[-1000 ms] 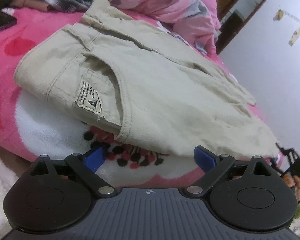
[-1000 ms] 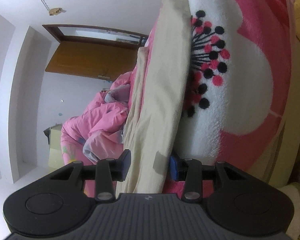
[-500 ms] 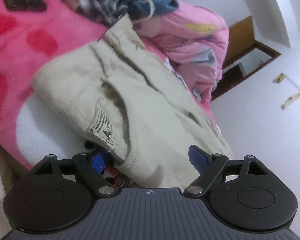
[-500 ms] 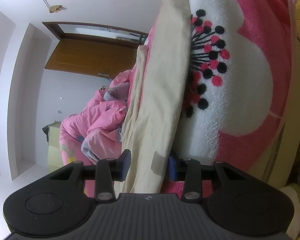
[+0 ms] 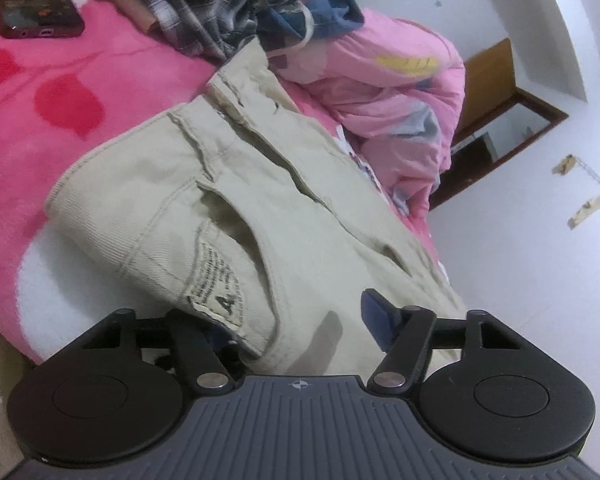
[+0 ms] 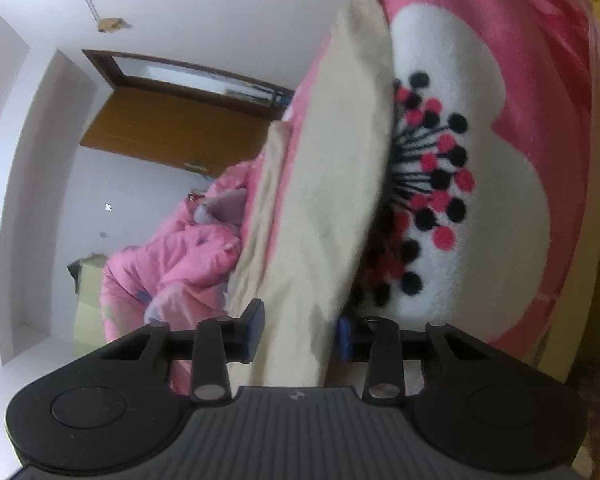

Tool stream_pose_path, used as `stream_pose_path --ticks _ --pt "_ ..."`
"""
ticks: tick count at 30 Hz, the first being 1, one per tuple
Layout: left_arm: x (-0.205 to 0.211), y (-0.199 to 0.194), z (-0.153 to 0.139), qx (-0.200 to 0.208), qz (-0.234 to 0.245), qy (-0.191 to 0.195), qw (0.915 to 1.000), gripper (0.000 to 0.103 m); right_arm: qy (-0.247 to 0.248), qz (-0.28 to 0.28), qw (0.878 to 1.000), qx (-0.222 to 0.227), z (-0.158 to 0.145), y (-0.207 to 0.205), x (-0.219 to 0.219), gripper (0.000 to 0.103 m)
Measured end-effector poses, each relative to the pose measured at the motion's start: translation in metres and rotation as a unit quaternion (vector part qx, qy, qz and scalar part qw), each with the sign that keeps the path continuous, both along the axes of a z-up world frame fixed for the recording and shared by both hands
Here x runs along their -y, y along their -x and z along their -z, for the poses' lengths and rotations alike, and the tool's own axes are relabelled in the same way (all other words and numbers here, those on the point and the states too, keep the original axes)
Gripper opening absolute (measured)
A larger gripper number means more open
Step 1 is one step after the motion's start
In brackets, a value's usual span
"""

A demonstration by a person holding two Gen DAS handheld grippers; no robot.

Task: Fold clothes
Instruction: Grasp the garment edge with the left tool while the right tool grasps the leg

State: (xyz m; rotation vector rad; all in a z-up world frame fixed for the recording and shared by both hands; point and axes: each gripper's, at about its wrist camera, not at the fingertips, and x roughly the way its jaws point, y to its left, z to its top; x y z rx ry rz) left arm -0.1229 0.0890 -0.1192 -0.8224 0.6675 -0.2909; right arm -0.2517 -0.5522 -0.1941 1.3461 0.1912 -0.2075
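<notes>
The beige trousers (image 5: 236, 208) lie folded on the bed, over a pink blanket (image 5: 40, 120) with a white flower print. In the left wrist view their near edge, the part with the sewn label (image 5: 216, 288), reaches in between the fingers of the left claw (image 5: 296, 328). That claw's jaws are closing with the cloth between them; the blue finger (image 5: 376, 320) at 3 o'clock stands just clear of the fabric, while the one at 9 o'clock is hidden under the label corner, so the pads do not yet press on the cloth. From the claw the trousers run away toward 12 o'clock, ending beside a heap of plaid cloth (image 5: 204, 4) and a pink quilt (image 5: 400, 100) at 1 o'clock. A dark phone (image 5: 32, 0) rests on the blanket at 10 o'clock. In the right wrist view the picture is rolled, so the bed stands on edge: the trousers (image 6: 324, 208) rise from the right claw (image 6: 298, 332) toward 12 o'clock, with the flower print at 2 o'clock. That claw's jaws are closing too, and both blue fingers (image 6: 254, 330) sit against the sides of a bunched strip of the fabric, gripping it.
</notes>
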Motion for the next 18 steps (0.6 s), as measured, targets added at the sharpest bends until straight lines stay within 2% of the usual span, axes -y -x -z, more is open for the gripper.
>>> stream_pose_path --ticks 2,6,8,11,18 --pt "-0.003 -0.001 0.003 -0.006 -0.004 0.006 1.0000 0.056 0.001 -0.001 1.000 -0.003 0.001 0.000 -0.001 0.022" --pt "-0.006 0.002 0.005 -0.011 -0.010 0.006 0.9999 0.051 -0.010 -0.008 1.000 0.009 0.003 -0.001 -0.003 0.013" --pt "-0.005 0.002 0.004 -0.013 -0.014 -0.006 0.9998 0.042 0.005 -0.007 1.000 0.006 -0.003 -0.004 -0.005 0.005" --pt "-0.003 0.003 0.001 -0.016 -0.022 -0.024 0.9993 0.031 0.015 -0.001 1.000 0.008 -0.011 -0.007 -0.007 0.004" --pt "-0.004 0.002 -0.015 0.012 -0.034 -0.025 0.9990 0.026 0.068 -0.004 0.997 0.021 -0.047 -0.015 -0.012 0.004"
